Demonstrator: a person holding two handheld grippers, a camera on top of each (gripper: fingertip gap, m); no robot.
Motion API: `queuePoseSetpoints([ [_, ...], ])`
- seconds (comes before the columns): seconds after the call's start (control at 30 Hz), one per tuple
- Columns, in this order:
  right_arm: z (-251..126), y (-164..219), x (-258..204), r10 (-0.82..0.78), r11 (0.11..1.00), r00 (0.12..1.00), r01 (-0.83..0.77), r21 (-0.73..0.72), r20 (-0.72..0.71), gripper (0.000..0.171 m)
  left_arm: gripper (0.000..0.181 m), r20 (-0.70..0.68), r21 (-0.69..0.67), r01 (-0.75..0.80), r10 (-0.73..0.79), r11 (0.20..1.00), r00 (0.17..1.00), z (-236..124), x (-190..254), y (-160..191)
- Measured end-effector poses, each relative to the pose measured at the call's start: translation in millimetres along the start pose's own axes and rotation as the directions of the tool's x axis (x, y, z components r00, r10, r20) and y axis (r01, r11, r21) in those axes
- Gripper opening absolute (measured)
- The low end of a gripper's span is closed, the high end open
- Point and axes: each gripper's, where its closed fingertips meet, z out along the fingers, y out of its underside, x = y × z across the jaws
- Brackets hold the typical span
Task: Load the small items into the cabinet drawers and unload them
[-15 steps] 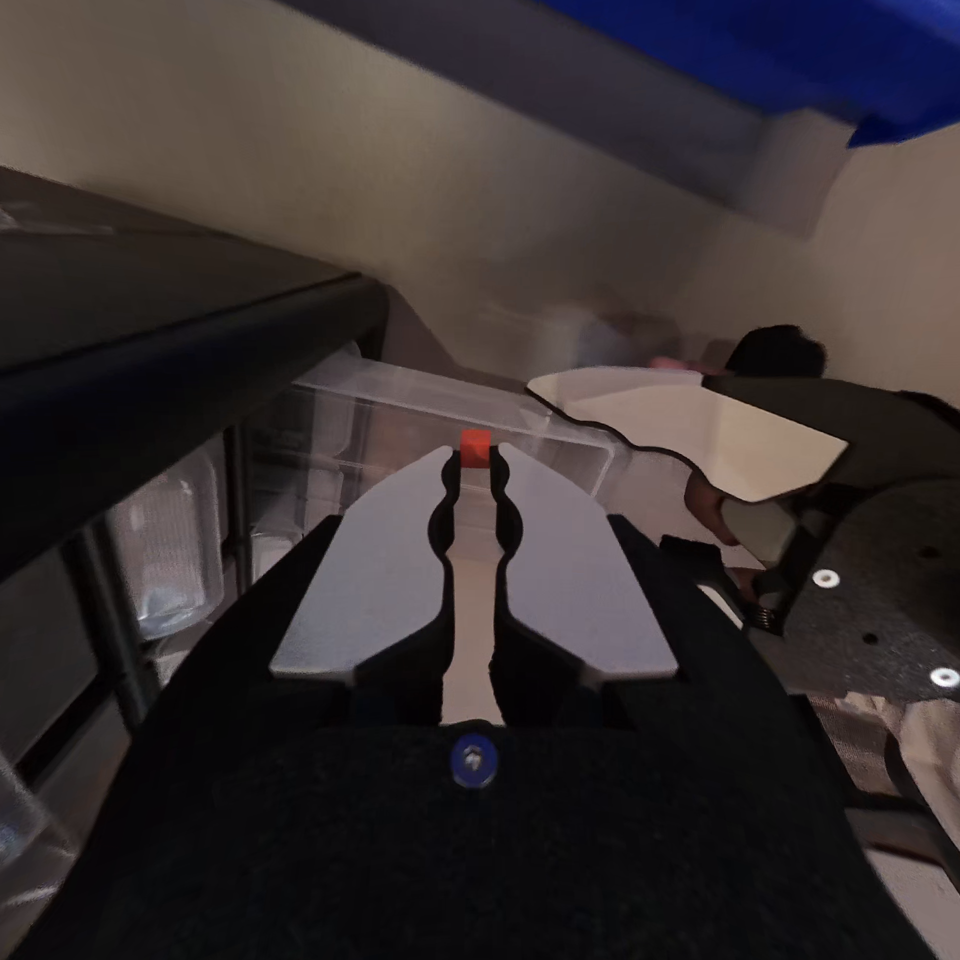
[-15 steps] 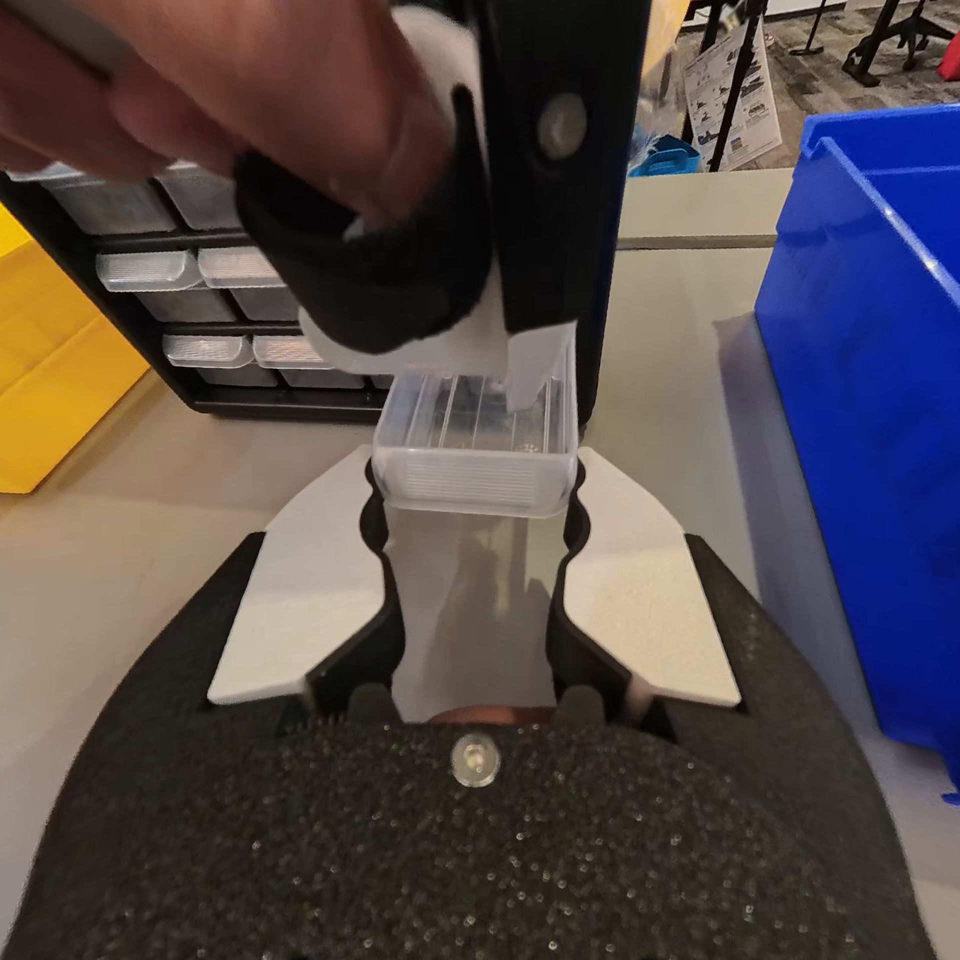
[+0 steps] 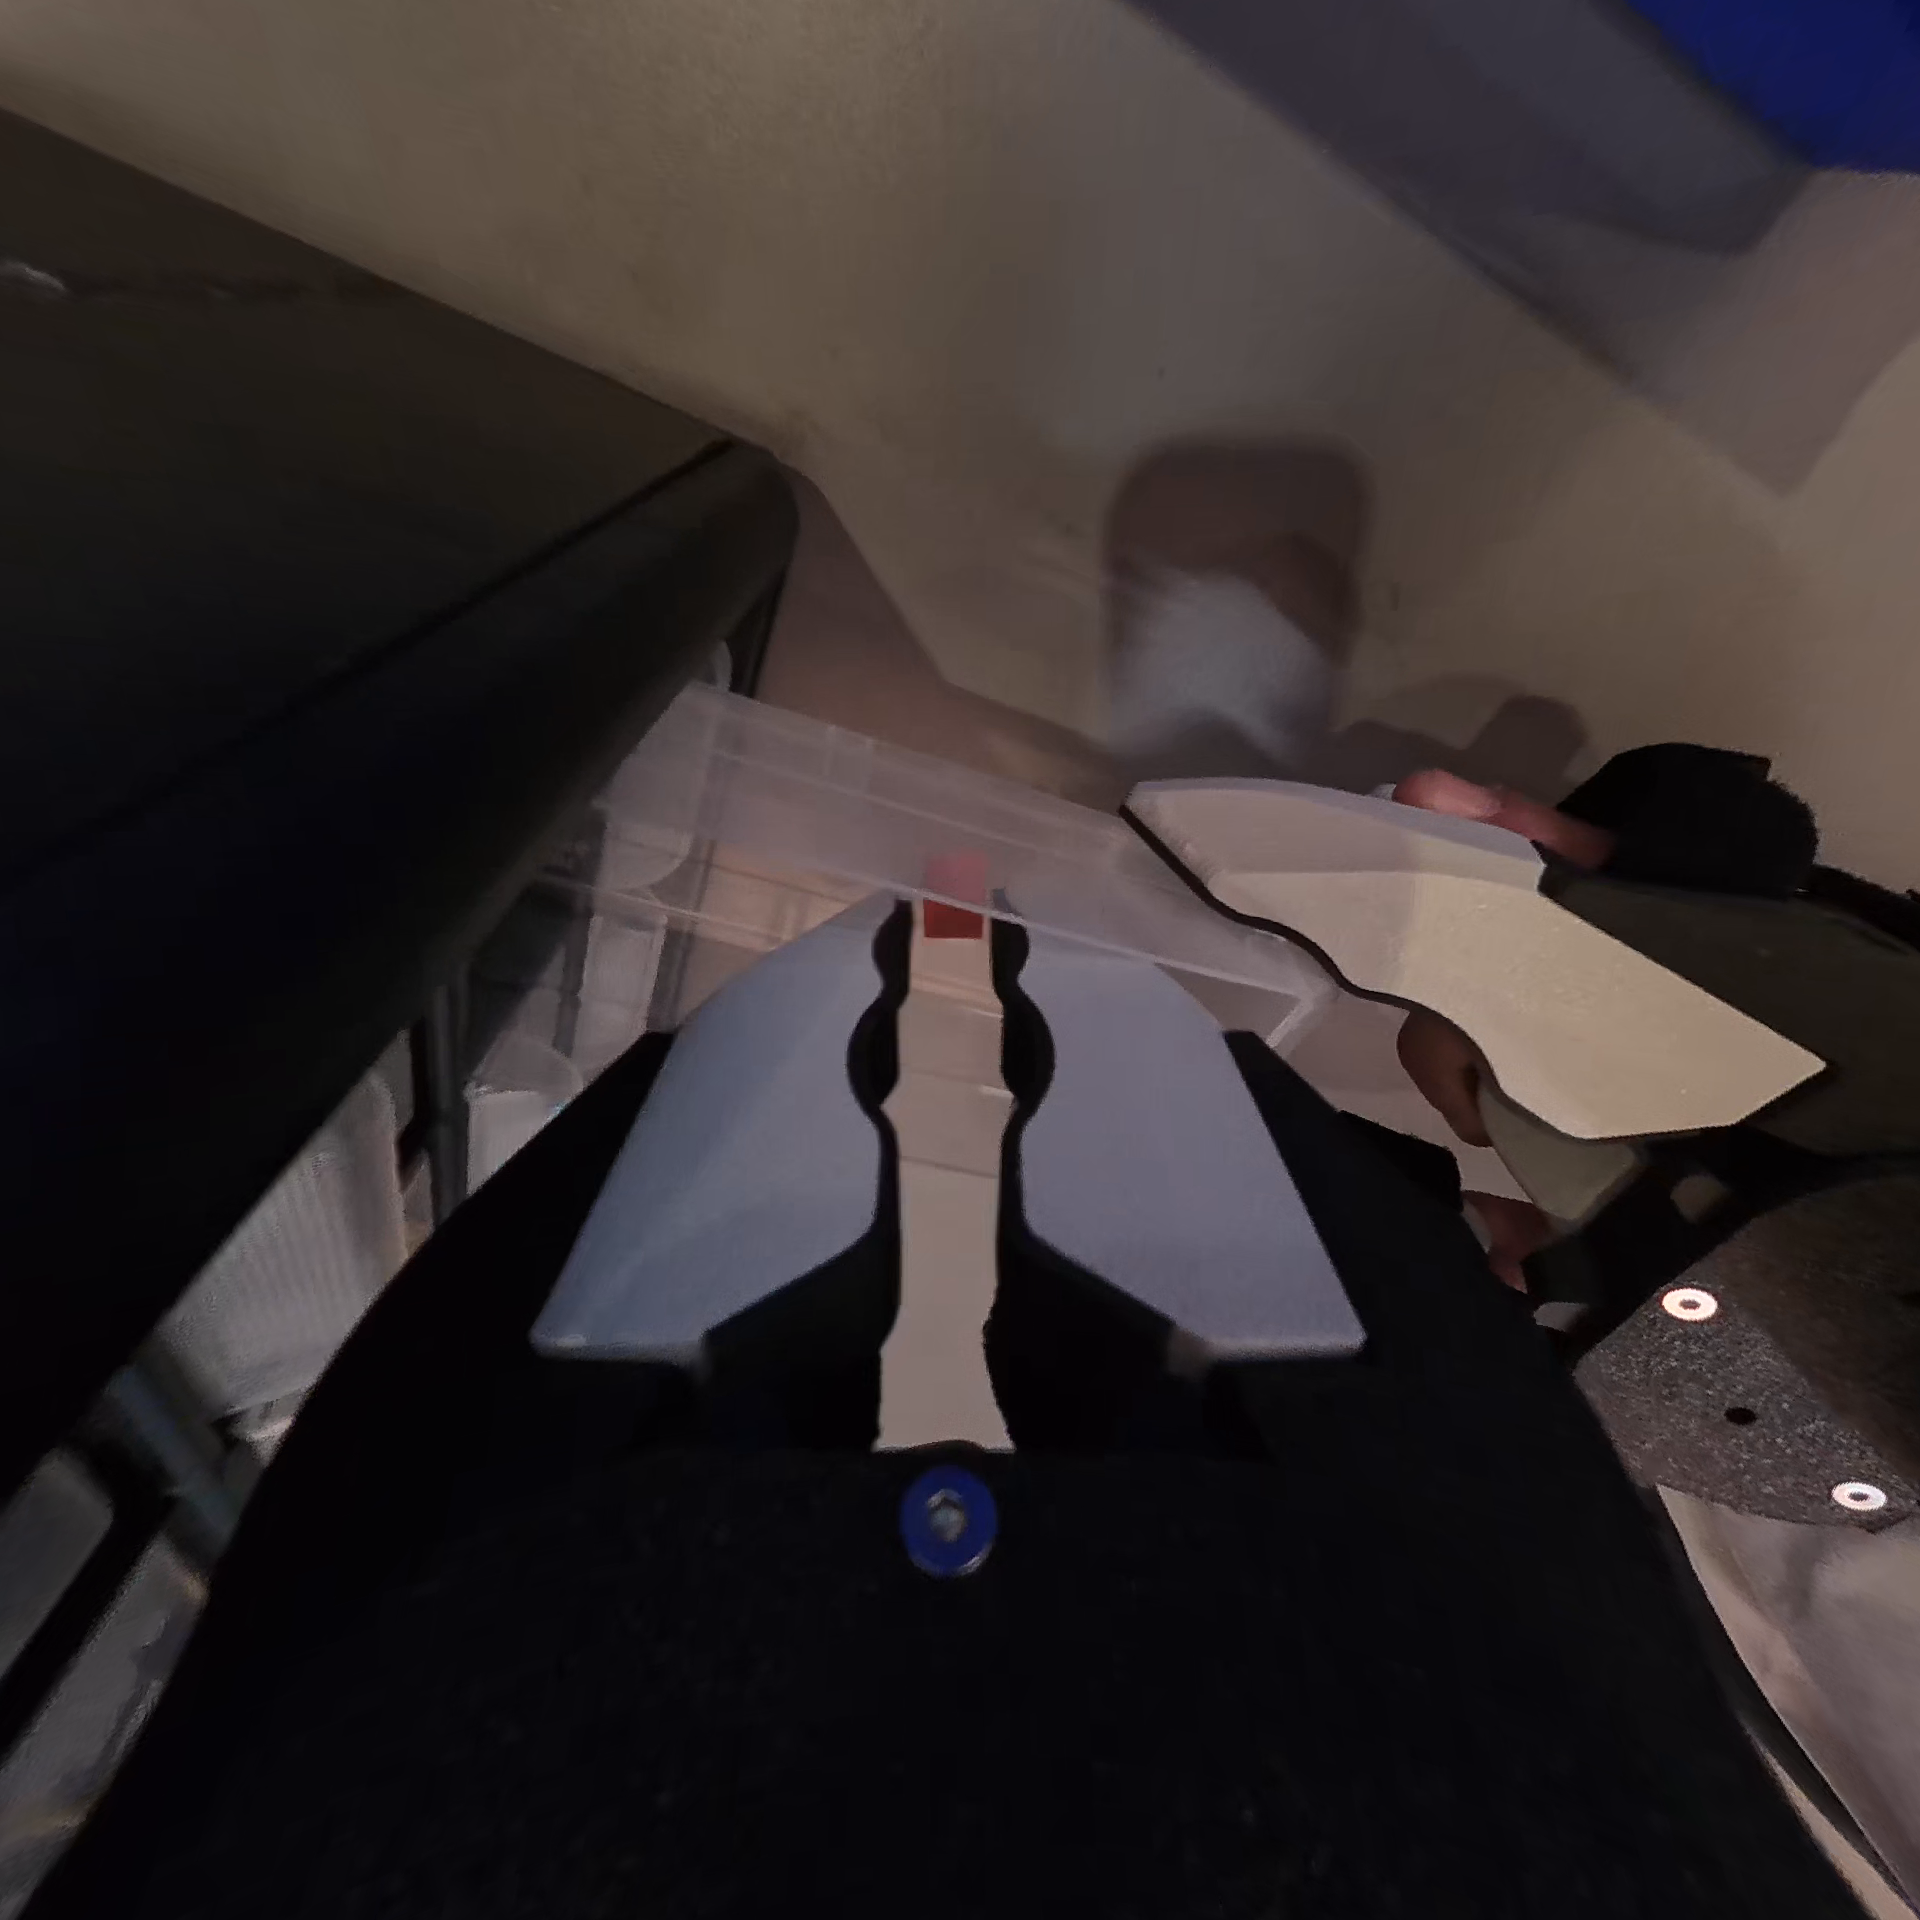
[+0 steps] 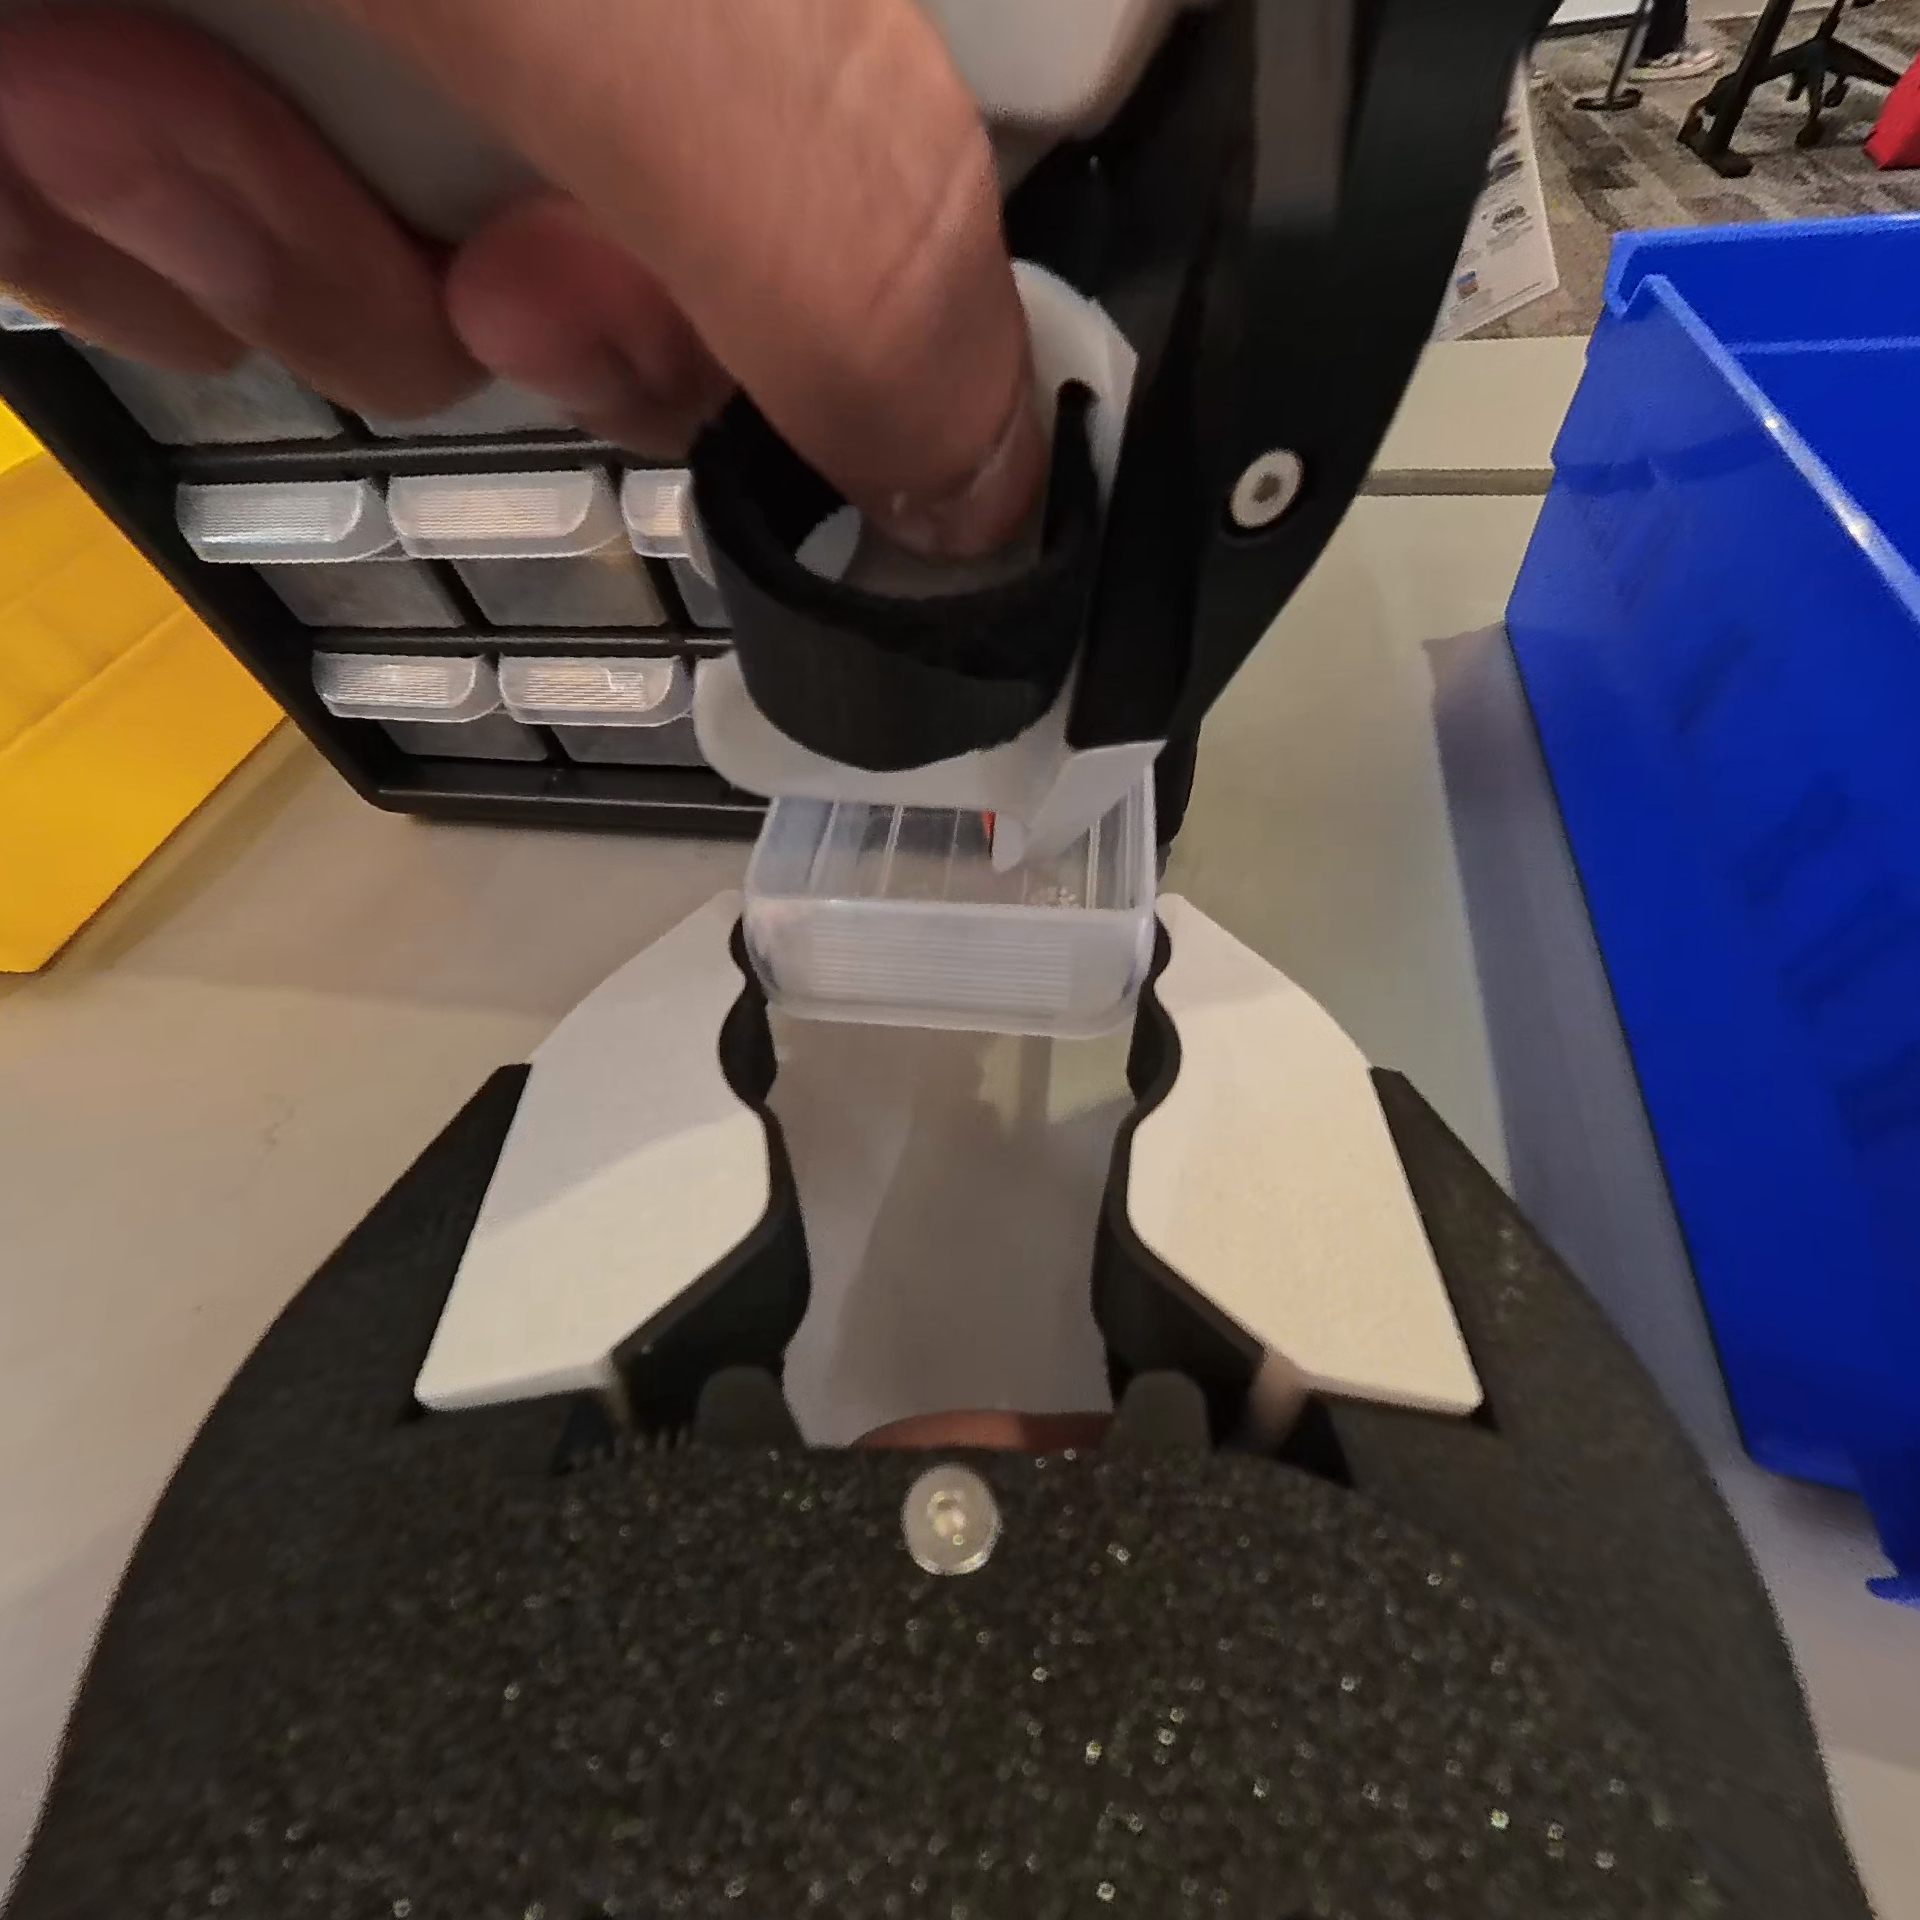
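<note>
A: What is the drawer [image 4: 945, 935] showing?
B: Clear, glossy plastic, with a ribbed, frosted front.

A: And the right hand-held gripper [image 4: 948, 971]?
B: Its fingers [image 4: 644, 1153] are showing smooth, matt white plastic, and its body is looking like coarse, speckled black foam.

A: The surroundings?
B: The blue bin [image 4: 1756, 831] is appearing as glossy plastic; the table [image 4: 312, 1060] is reading smooth and matt.

L tongs [image 3: 951, 914] pinched narrow, R tongs [image 4: 948, 951] spread wide.
</note>
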Motion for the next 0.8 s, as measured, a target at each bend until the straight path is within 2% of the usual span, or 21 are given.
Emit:
queuePoseSetpoints([
  [0.17,0.3,0.3,0.5,0.0,1.0,1.0,0.0,-0.001,0.002,0.067,0.037,0.029,0.059,0.028,-0.03,0.998,0.999,-21.4,0.5,8.8],
  [0.27,0.3,0.2,0.7,0.0,1.0,1.0,0.0,0.0,0.003,0.067,0.037,0.041,0.215,0.113,-0.125,0.97,0.991,-63.2,5.8,34.5],
  [0.33,0.4,-0.3,0.6,0.005,1.0,1.0,-0.005,0.002,0.004,0.067,0.037,-0.036,0.435,0.192,-0.196,0.88,0.98,-95.4,23.0,61.2],
  [0.4,1.0,-0.9,1.7,-0.022,1.0,1.0,0.022,-0.004,0.001,0.067,0.037,-0.138,0.617,0.265,-0.23,0.741,0.963,-110.7,42.5,96.8],
  [0.43,2.7,-1.4,2.9,-0.033,0.999,0.999,0.033,-0.01,0.0,0.067,0.039,-0.168,0.673,0.311,-0.27,0.671,0.948,-106.9,47.7,116.7],
  [0.5,9.3,-4.9,4.2,-0.032,0.999,0.999,0.032,-0.027,0.005,0.067,0.047,-0.26,0.694,0.464,-0.409,0.551,0.875,-76.9,54.9,153.4],
  [0.6,24.9,-16.9,5.6,-0.041,0.997,0.999,0.041,-0.065,-0.001,0.067,0.046,-0.449,0.664,0.586,-0.379,0.464,0.809,-23.0,99.2,168.0],
  [0.67,40.3,-22.8,6.9,-0.067,0.994,0.998,0.067,-0.087,0.004,0.067,0.047,-0.48,0.643,0.615,-0.385,0.456,0.788,12.6,121.2,169.0],
  [0.7,47.6,-21.9,5.3,-0.081,0.991,0.996,0.083,-0.109,0.022,0.068,0.047,-0.502,0.624,0.619,-0.362,0.478,0.786,25.9,137.9,166.5],
  [0.73,52.1,-19.9,3.1,-0.099,0.986,0.994,0.104,-0.128,0.045,0.071,0.047,-0.525,0.611,0.619,-0.332,0.493,0.784,33.6,153.9,162.4],
  [0.8,50.3,-14.5,3.2,-0.131,0.981,0.99,0.139,-0.138,0.06,0.073,0.046,-0.547,0.643,0.602,-0.266,0.474,0.794,34.2,178.7,152.8],
])
